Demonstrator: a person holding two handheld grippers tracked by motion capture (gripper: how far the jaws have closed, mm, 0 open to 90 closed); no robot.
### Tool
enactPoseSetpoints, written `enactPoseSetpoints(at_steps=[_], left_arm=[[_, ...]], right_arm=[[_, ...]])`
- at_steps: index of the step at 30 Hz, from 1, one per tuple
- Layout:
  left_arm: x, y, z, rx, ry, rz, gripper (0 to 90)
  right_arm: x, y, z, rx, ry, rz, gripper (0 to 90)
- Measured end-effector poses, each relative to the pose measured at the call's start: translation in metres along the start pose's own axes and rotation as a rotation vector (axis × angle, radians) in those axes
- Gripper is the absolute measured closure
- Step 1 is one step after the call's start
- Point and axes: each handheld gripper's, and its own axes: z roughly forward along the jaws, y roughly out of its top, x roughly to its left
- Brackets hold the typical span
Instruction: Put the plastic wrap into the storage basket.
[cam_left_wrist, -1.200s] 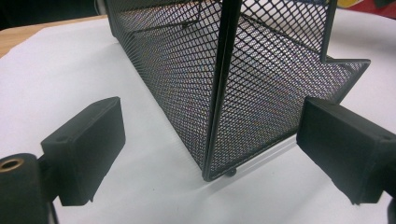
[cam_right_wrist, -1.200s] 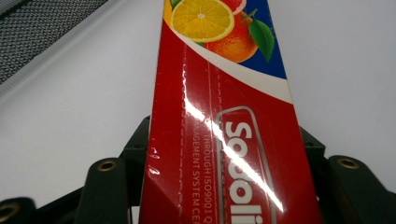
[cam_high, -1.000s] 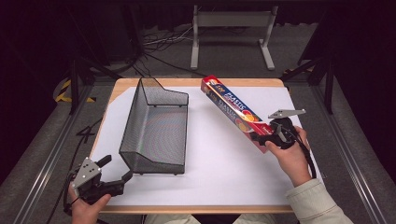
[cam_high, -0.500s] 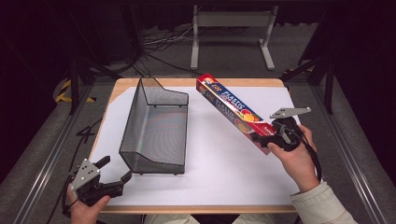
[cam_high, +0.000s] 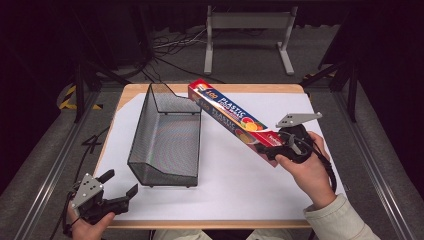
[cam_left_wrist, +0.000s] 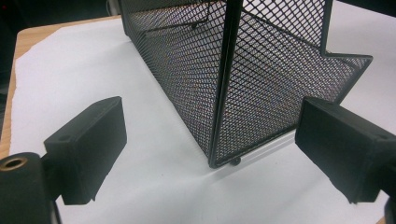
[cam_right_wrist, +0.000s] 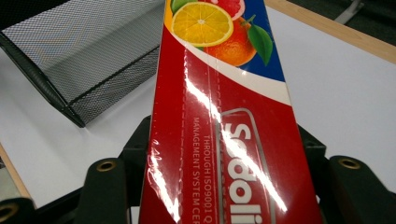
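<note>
Lifted and swung toward the wire mesh basket (cam_high: 167, 137) — plastic wrap box (cam_high: 227, 116), clamped by right gripper (cam_high: 277, 150); likely headed in. Left gripper (cam_high: 120, 192) idle, jaws apart.

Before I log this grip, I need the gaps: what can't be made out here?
- Right gripper pads: high view, hidden under the plastic wrap box; right gripper view, box covers them.
- Box's near end: right gripper view, cut off by bottom edge.
- Mesh basket top: left gripper view, cut off by top edge.
</note>
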Motion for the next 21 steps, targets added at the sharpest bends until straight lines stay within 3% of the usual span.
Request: enactPoseSetpoints(at_steps=[9,13,21], left_arm=[[0.001,0.002,0.005,0.002,-0.009,0.004,9.7],[0.0,0.004,0.008,0.006,-0.019,0.01,9.7],[-0.001,0.005,0.013,0.01,-0.029,0.027,9.7]], right_arm=[[0.014,0.012,0.008,-0.004,0.02,-0.015,41.6],[0.021,0.018,0.013,0.002,0.0,-0.04,41.4],[0.038,0.029,0.029,0.045,0.004,-0.07,41.4]])
